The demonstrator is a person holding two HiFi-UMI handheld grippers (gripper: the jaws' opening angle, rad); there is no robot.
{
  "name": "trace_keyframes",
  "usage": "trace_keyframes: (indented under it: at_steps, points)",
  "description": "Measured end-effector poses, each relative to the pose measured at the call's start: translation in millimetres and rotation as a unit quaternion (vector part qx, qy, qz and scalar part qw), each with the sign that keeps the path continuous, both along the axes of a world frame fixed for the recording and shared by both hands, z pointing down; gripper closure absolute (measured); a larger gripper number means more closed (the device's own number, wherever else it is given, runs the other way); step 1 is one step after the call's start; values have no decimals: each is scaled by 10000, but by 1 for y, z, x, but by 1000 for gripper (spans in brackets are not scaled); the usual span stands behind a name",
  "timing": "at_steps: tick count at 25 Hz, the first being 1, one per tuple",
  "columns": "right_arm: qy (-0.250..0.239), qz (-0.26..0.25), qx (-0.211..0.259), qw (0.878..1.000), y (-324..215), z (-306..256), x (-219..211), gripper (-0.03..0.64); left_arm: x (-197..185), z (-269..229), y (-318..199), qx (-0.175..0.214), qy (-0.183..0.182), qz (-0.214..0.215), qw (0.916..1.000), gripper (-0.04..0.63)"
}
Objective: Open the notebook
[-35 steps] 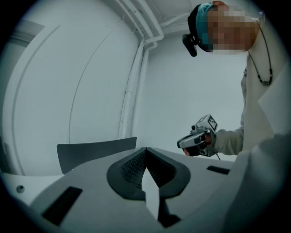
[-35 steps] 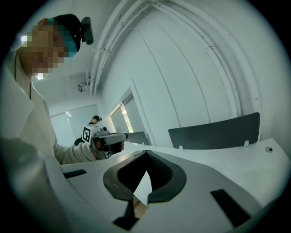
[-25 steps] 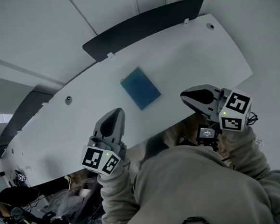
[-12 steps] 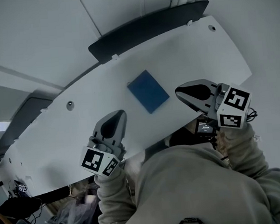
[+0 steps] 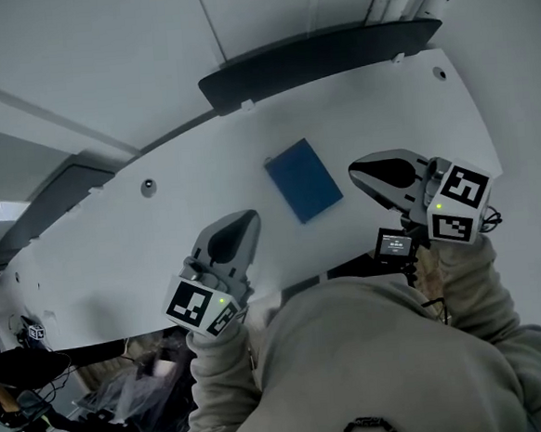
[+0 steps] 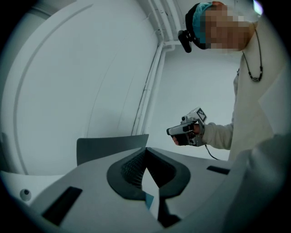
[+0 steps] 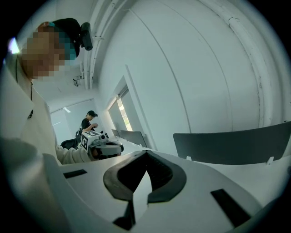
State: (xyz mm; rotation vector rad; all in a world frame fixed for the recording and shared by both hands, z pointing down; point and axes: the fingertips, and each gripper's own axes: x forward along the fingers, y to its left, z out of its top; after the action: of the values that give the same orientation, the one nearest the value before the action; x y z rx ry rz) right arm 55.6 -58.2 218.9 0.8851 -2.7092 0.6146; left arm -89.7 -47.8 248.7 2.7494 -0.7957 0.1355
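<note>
A closed blue notebook [image 5: 303, 180] lies flat near the middle of the white table [image 5: 143, 248]. My left gripper [image 5: 239, 224] hovers over the table's near edge, to the left of the notebook and nearer to me, shut and holding nothing. My right gripper [image 5: 365, 170] is just right of the notebook, apart from it, also shut and empty. In the left gripper view the jaws [image 6: 146, 152] meet at their tips, with a sliver of blue below them. In the right gripper view the jaws [image 7: 146, 154] are closed over bare table.
A dark panel [image 5: 323, 52] stands along the table's far edge, with a second one [image 5: 46, 205] at the far left. Bags and cables [image 5: 126, 389] lie on the floor below the near edge. Another person [image 7: 88, 120] sits far off in the room.
The right gripper has come closer to the notebook's right side. The left gripper has shifted a little along the near edge. Both stay shut; the notebook stays closed.
</note>
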Motion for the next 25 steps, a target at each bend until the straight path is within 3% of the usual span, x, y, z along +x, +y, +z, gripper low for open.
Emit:
trace_keyframes:
  at_steps: [12, 25]
  points:
    - [-89, -447, -195, 9988, -39, 7, 11, 600, 20, 2, -38, -128, -152, -334, 9992, 595]
    - [-214, -454, -591, 9970, -61, 47, 28, 600, 41, 27, -61, -402, -308, -718, 9961, 595]
